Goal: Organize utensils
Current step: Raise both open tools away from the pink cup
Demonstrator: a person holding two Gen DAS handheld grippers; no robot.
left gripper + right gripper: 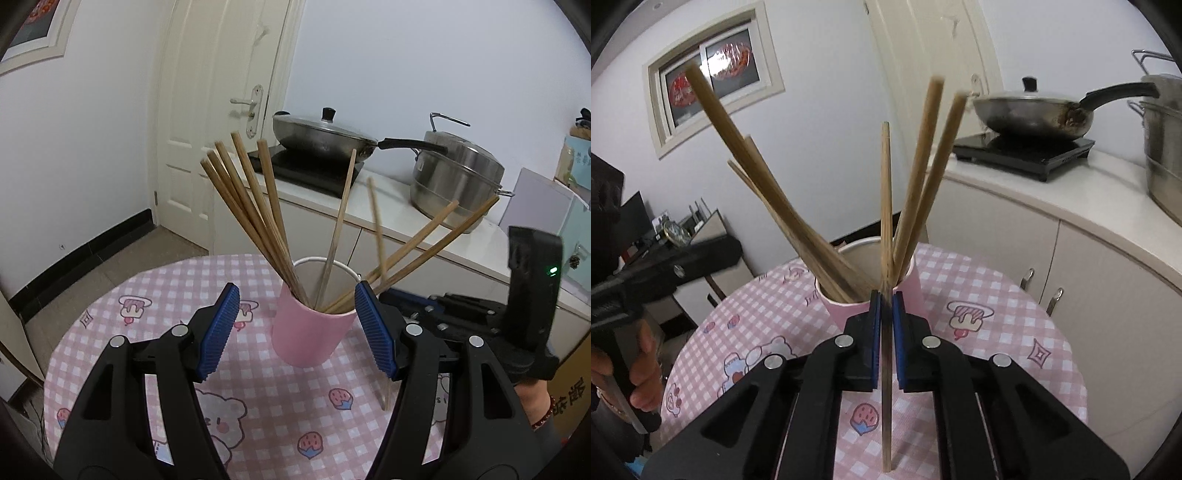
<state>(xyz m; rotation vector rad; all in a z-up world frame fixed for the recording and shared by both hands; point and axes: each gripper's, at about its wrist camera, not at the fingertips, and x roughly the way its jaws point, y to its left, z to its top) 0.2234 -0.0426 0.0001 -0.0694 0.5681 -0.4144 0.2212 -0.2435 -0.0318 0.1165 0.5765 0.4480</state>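
Observation:
A pink cup stands on the round table's pink checked cloth and holds several wooden chopsticks fanned outward. My left gripper is open, its blue pads on either side of the cup's near face, with a gap on the left side. In the right wrist view my right gripper is shut on one chopstick, held upright just in front of the cup. That chopstick shows blurred in the left wrist view, right of the cup.
A white counter runs behind the table with a lidded wok on a black induction cooker and a steel steamer pot. A white door stands at the back left. A hand grips the left tool's handle.

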